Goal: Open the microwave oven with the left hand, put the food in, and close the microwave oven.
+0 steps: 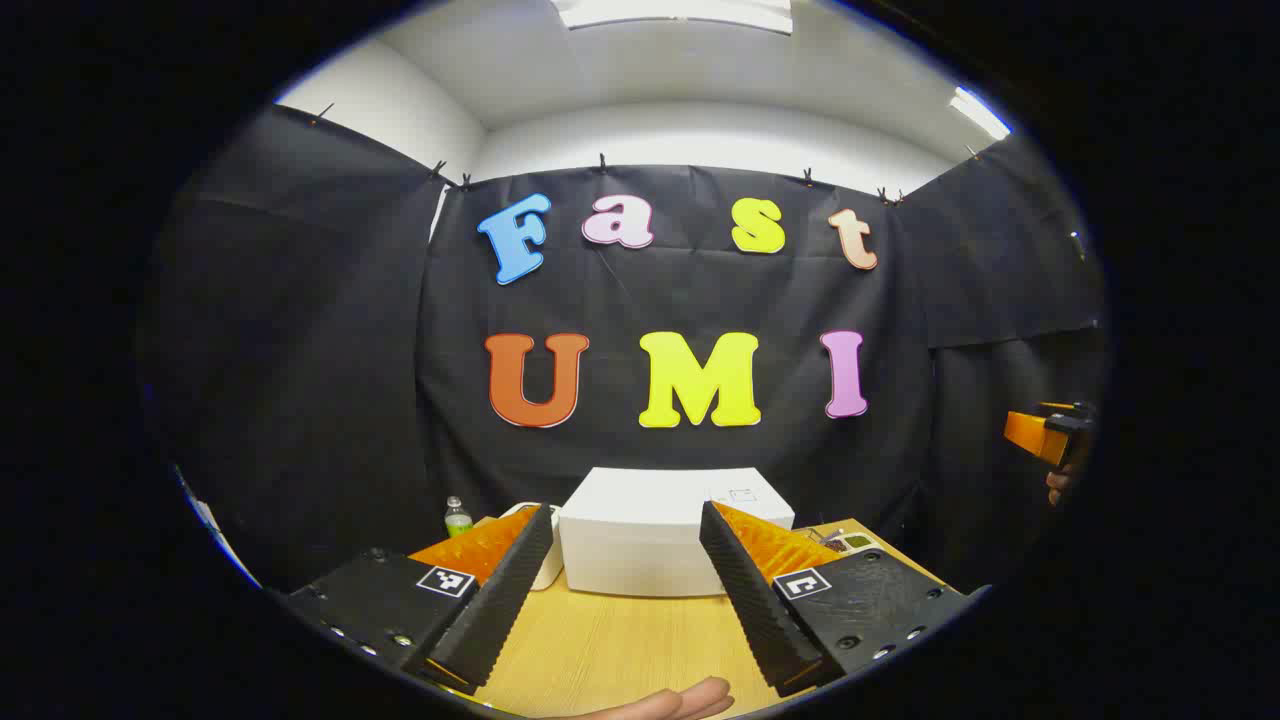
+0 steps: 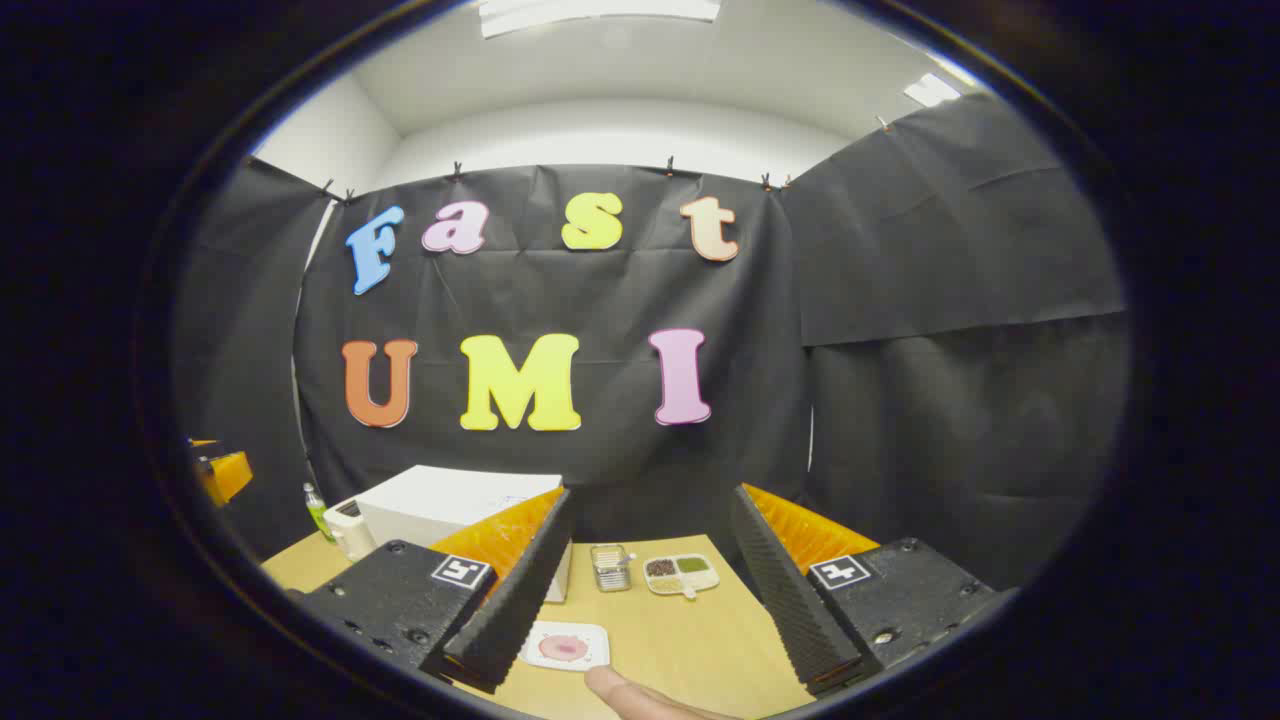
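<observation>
I see the white, boxy microwave (image 1: 668, 535) shut on the worktop (image 1: 620, 645); both tongs (image 1: 622, 590) (image 2: 648, 590) gape, holding nothing.

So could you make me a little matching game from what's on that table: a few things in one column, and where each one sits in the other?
Things:
1. microwave oven
2. small white plate of food
3. green-capped bottle
4. divided tray

Places (right gripper view):
A. nearest the camera, between the right claw's open fingers
B. at the table's far edge, right of a small metal container
C. big white box, left of the centre, door closed
D. far left, beyond the oven

Pairs: 1-C, 2-A, 3-D, 4-B
</observation>
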A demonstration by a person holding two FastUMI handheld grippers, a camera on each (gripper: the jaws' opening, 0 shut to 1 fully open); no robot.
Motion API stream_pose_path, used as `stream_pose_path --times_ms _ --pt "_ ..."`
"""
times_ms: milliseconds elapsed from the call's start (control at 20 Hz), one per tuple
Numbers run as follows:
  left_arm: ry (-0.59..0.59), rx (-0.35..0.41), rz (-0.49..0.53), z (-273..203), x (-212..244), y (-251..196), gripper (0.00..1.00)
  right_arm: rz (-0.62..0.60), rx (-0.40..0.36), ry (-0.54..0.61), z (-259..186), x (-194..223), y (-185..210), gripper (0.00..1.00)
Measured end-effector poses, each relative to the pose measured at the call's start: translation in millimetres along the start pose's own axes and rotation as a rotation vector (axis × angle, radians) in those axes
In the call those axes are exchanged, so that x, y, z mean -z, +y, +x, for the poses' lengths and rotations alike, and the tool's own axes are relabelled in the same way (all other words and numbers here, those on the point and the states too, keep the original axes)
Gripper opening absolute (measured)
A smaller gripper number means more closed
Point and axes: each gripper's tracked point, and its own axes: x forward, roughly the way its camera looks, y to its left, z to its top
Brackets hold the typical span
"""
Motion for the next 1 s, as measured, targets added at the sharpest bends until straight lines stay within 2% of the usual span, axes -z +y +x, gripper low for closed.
stream_pose_path --times_ms 100,150,350,400,450,550,600,650,1000 --pt "0.018 0.019 -0.003 -5.3 1.4 -7.0 0.93 -0.004 0.004 -0.003 -0.6 -0.2 -1.9 1.0" --pt "0.004 0.009 0.009 -6.0 -3.0 -5.3 0.93 -0.006 0.005 -0.002 -0.9 -0.7 -3.1 0.94" --pt "-0.005 0.042 0.007 -7.7 -4.5 -19.6 0.93 -0.01 0.012 0.003 0.7 3.5 -8.5 0.94" --pt "-0.003 0.045 0.006 -7.0 -3.6 -20.3 0.93 -0.011 0.016 0.004 1.7 5.4 -11.2 1.0" --pt "0.003 0.046 0.004 -5.6 -1.9 -19.0 0.93 -0.013 0.019 0.006 3.2 7.6 -13.6 0.94" --pt "0.021 0.049 -0.006 -4.5 3.1 -19.6 0.93 -0.016 0.024 0.007 5.9 10.1 -18.4 0.94" --pt "0.017 0.046 -0.005 -2.9 2.6 -19.0 0.93 -0.017 0.029 0.008 7.2 11.3 -21.3 1.0" --pt "0.012 0.043 -0.007 -1.2 1.7 -19.0 0.93 -0.015 0.033 0.008 8.3 12.0 -24.2 1.0" --pt "0.037 0.059 -0.032 45.5 31.3 -39.1 0.93 0.011 0.008 0.03 2.4 25.1 -29.9 1.0"
